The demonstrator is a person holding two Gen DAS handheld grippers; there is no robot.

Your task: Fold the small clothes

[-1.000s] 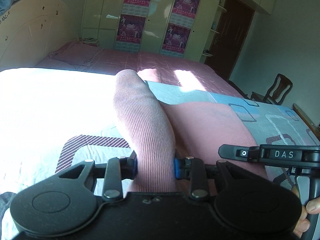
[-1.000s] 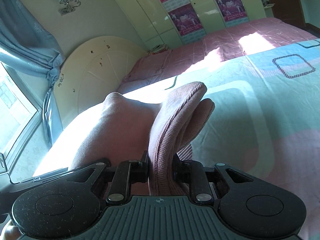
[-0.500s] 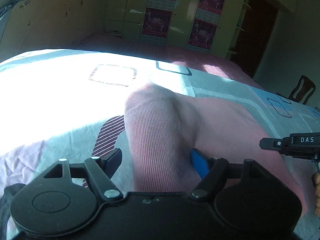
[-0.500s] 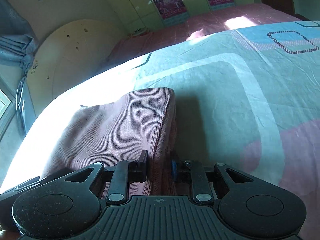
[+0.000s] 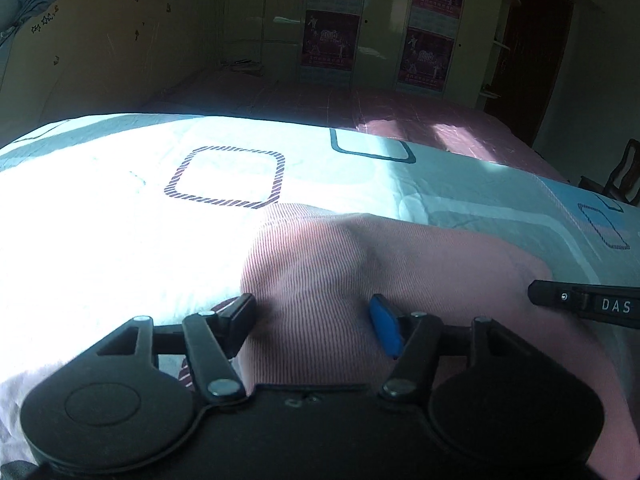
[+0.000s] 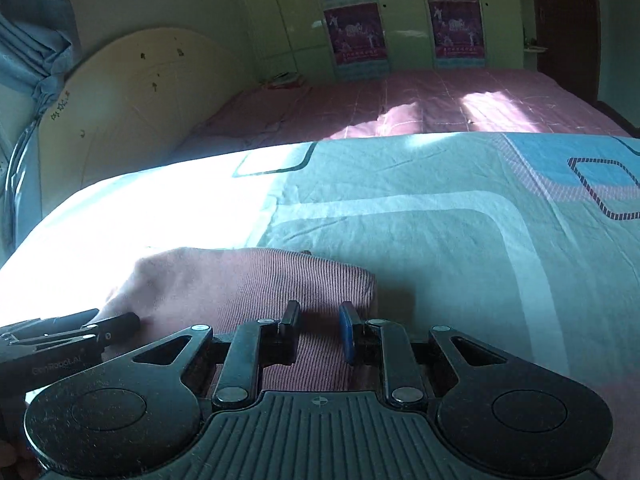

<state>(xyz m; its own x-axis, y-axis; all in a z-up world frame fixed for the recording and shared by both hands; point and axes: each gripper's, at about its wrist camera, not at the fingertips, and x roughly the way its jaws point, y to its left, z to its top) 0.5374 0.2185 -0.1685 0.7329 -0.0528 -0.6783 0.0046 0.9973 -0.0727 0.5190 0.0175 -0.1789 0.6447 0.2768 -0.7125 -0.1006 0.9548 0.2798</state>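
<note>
A pink ribbed knit garment (image 5: 360, 264) lies folded flat on the patterned bedspread (image 5: 120, 208). My left gripper (image 5: 314, 320) is open, its jaws wide apart over the garment's near left edge. In the right wrist view the same garment (image 6: 248, 280) lies flat, and my right gripper (image 6: 320, 326) is open, its jaws a little apart over the garment's near right corner. The other gripper's tip shows at the right edge of the left wrist view (image 5: 580, 304) and at the left edge of the right wrist view (image 6: 72, 336).
The bedspread (image 6: 460, 240) stretches ahead and to the right, bright sun on its left part. A second bed with a pink cover (image 6: 400, 104), a cream headboard (image 6: 132, 96), wardrobes with posters (image 5: 332, 40) and a wooden chair (image 5: 624, 172) stand beyond.
Both grippers lowered the held folds of the garment onto the bed. The left gripper opened first, then the right. The garment now lies flat.
</note>
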